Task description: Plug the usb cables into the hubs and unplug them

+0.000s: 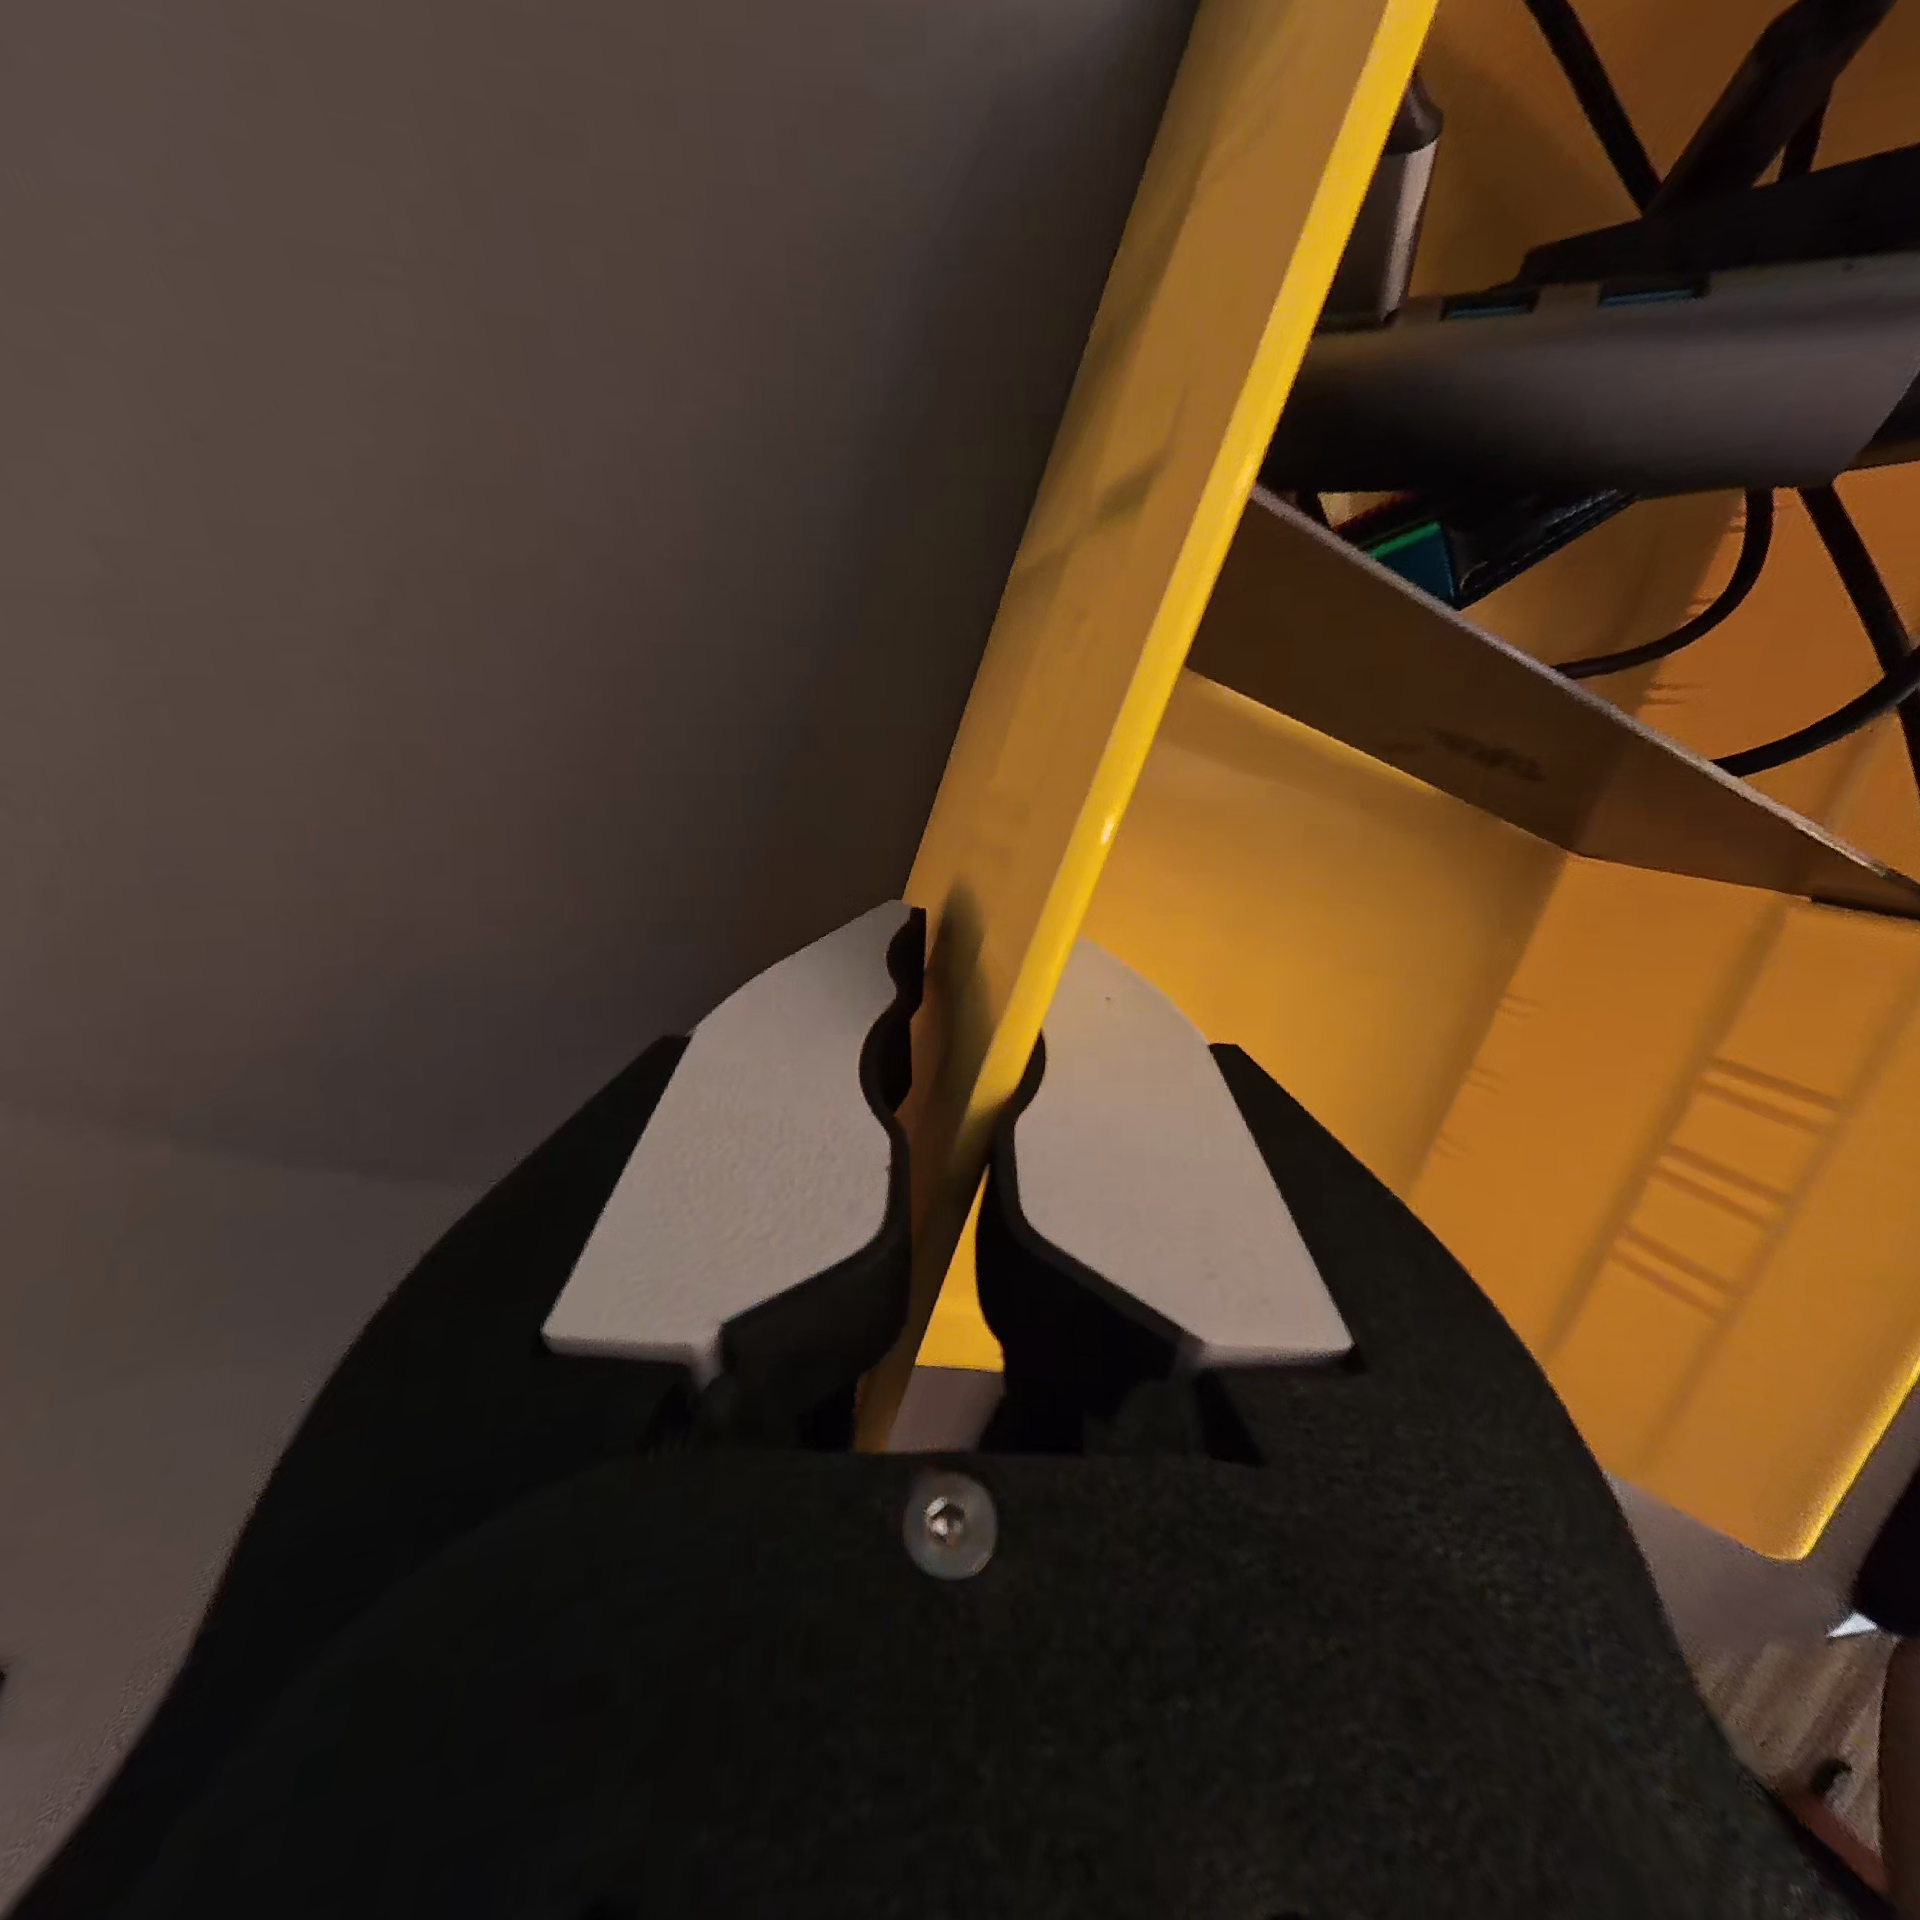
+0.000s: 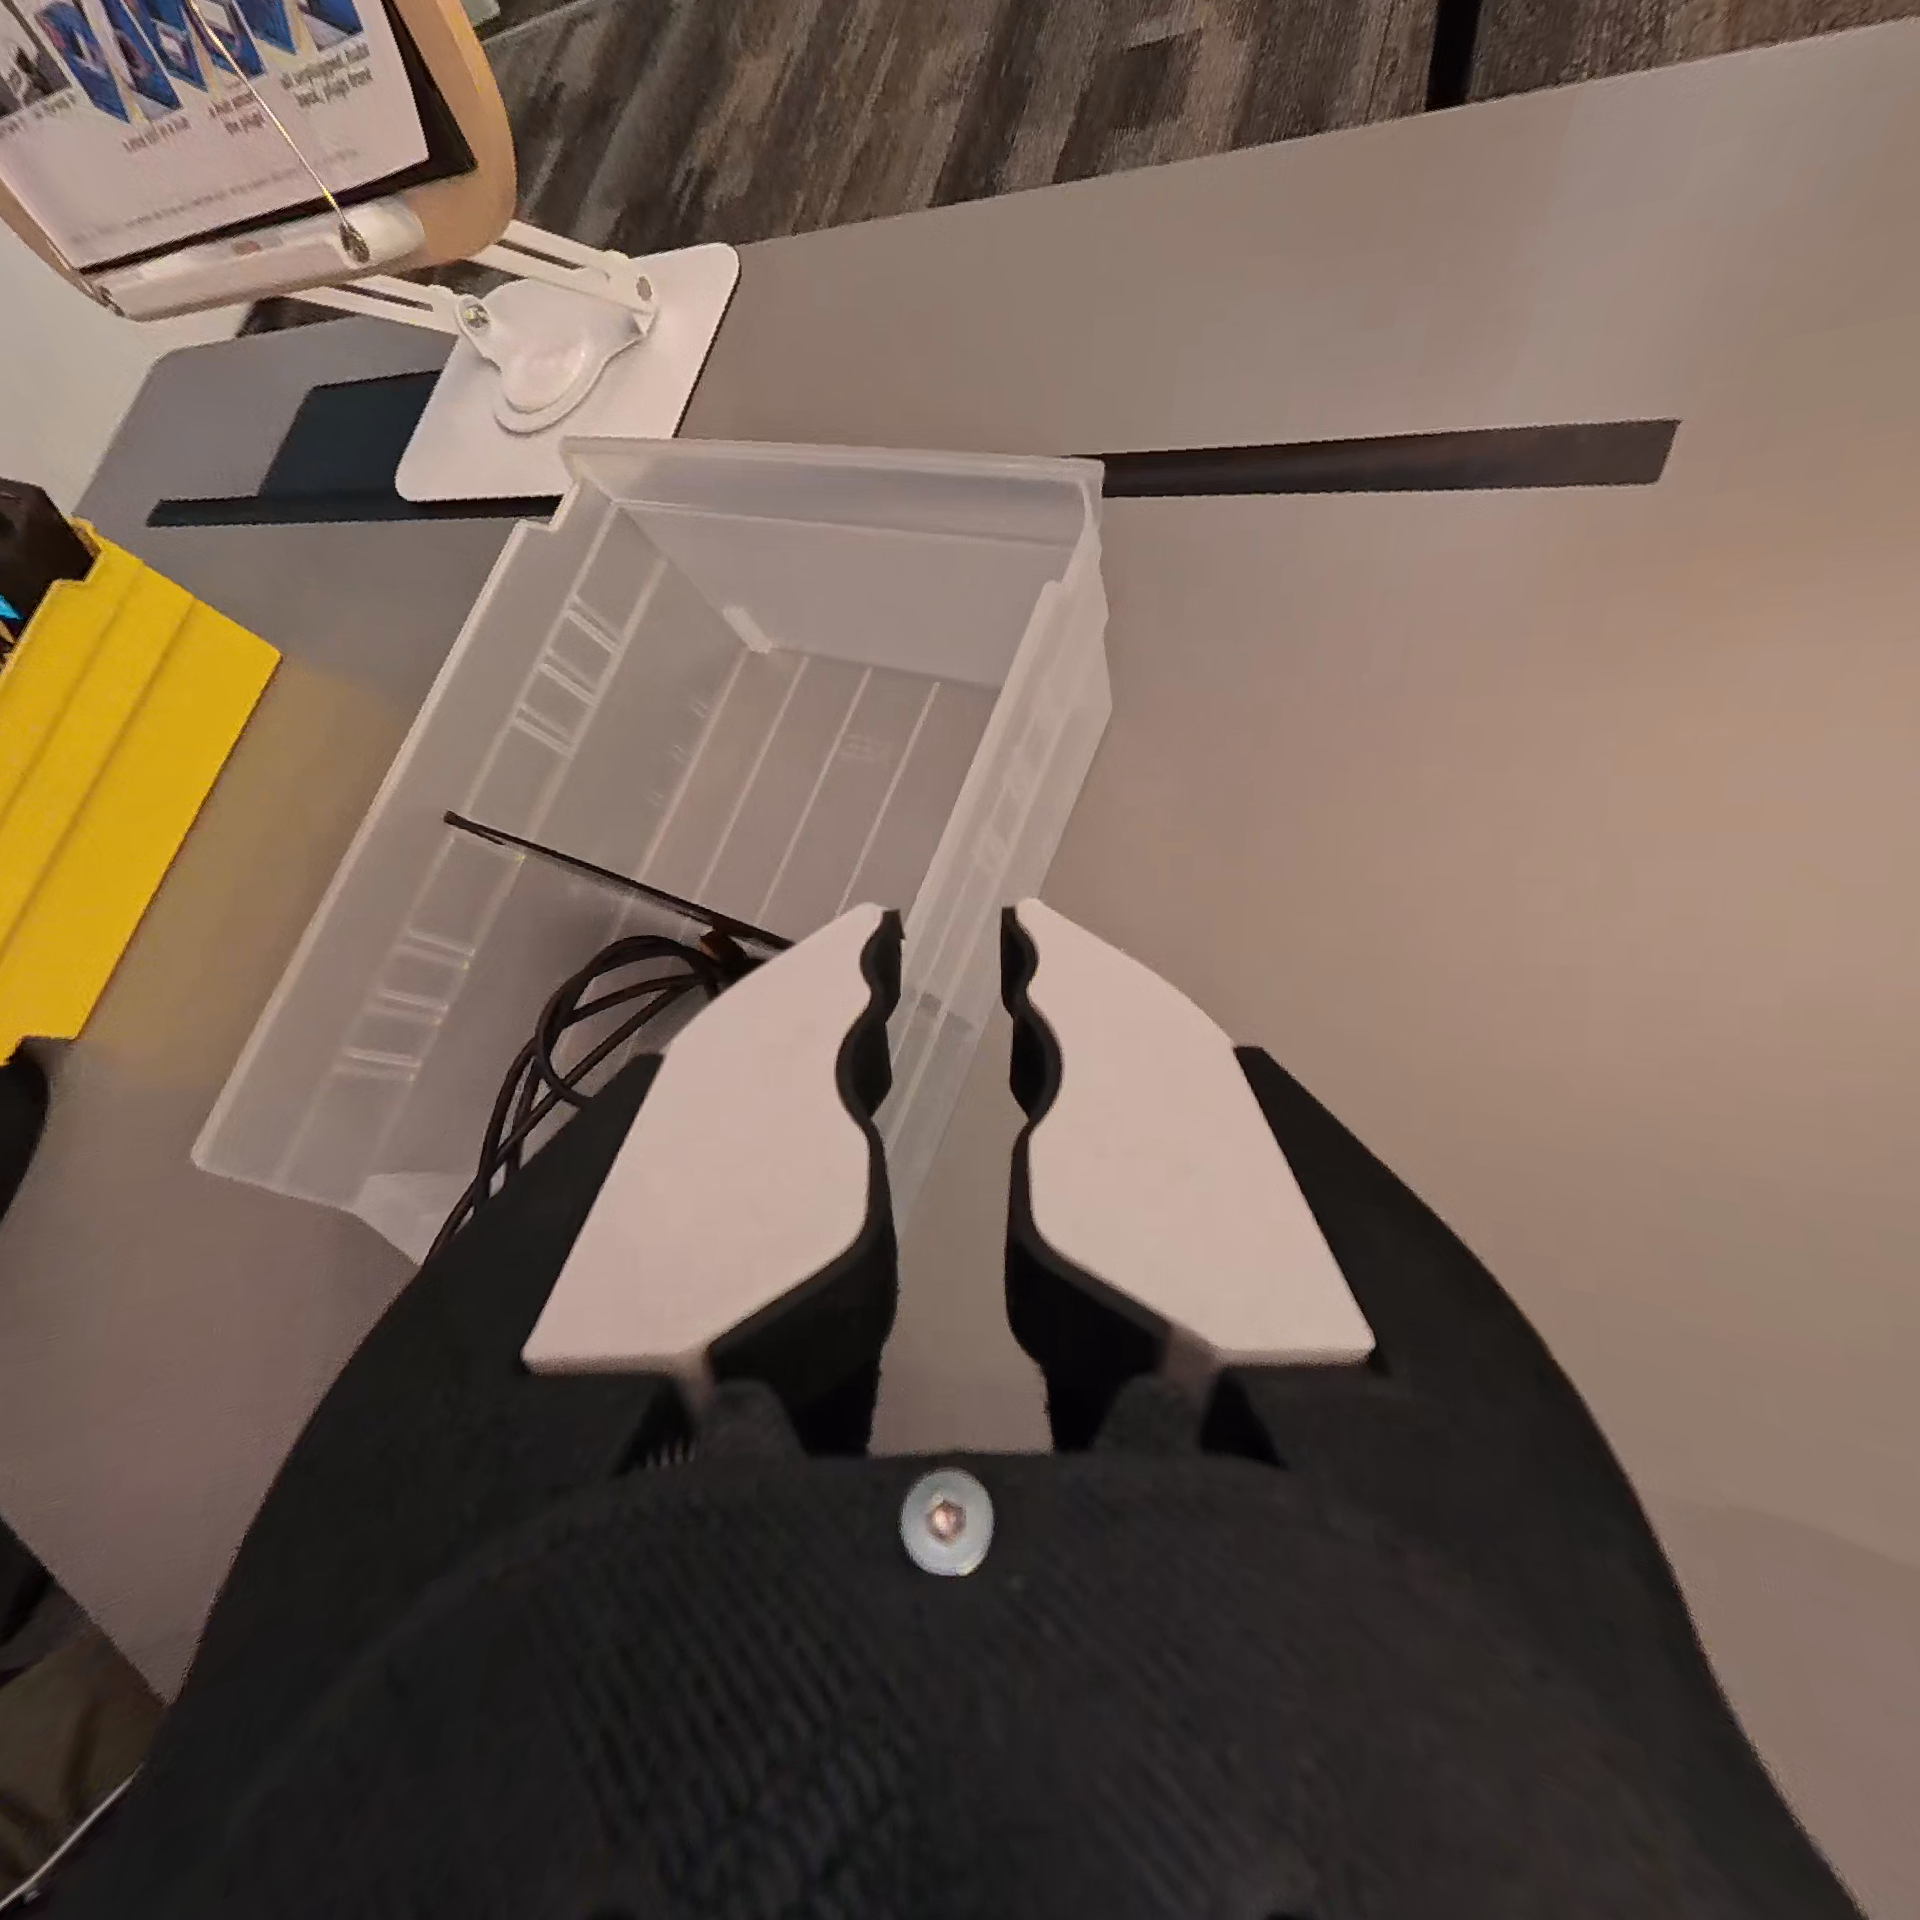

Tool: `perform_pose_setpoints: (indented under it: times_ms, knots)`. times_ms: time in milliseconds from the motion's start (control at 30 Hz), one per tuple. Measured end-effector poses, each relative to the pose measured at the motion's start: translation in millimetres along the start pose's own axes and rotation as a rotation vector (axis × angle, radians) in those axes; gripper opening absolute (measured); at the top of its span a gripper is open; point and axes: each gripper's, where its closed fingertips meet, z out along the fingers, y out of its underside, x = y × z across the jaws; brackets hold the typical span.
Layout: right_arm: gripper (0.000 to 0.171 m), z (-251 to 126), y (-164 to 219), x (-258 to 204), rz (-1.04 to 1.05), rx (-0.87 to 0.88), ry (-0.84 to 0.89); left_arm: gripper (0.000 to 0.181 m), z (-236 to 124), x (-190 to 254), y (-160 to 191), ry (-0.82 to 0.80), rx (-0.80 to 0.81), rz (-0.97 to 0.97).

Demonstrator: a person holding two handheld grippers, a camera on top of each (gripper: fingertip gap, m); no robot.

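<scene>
Closest to the lens in the left wrist view, the left gripper (image 1: 971,1029) has its two pale fingers clamped on the thin wall of a yellow bin (image 1: 1164,540), which runs up from between the jaws toward one o'clock. Inside that bin, at about two o'clock, a grey hub (image 1: 1621,405) lies across the compartment with blue ports along its upper edge, black cables (image 1: 1683,135) tangle above it, and a cardboard divider (image 1: 1538,727) slants beneath it. In the right wrist view, the right gripper (image 2: 951,956) hovers with its fingers parted and nothing between them, straddling the right-hand wall of a clear plastic bin (image 2: 821,582) on the grey table (image 2: 1455,831). A black cable (image 2: 561,1039) coils in the near end of that clear bin, at about ten o'clock from the fingertips; its plug is hidden. A paper stand (image 2: 561,343) sits at eleven o'clock, and the yellow bin's corner shows at nine o'clock. Judging by this, the task is at its opening: the left side steadies the bin holding the hub, while no cable is yet picked up. The next move probably calls for the right gripper to shift left and down to the coil, find the plug end, and pinch it squarely so it can be carried across to a free port.
</scene>
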Motion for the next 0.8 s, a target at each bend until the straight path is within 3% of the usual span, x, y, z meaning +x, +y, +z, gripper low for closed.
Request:
perform_pose_setpoints:
  times_ms: [367, 633, 800]
  knots:
    - [0.021, 8.0, 31.3, -18.7, 0.03, -0.18, -0.098, 0.008, 5.5, 16.3, -0.7, -0.011, -0.029, -0.083]
    - [0.033, 8.1, 49.8, -26.4, 0.089, -0.316, -0.025, 0.008, 6.8, 23.1, 1.8, -0.011, 0.003, -0.118]
    - [0.032, 15.3, 61.3, -14.2, 0.079, -0.385, 0.051, 0.008, 7.6, 28.5, 5.5, -0.013, -0.003, -0.101]
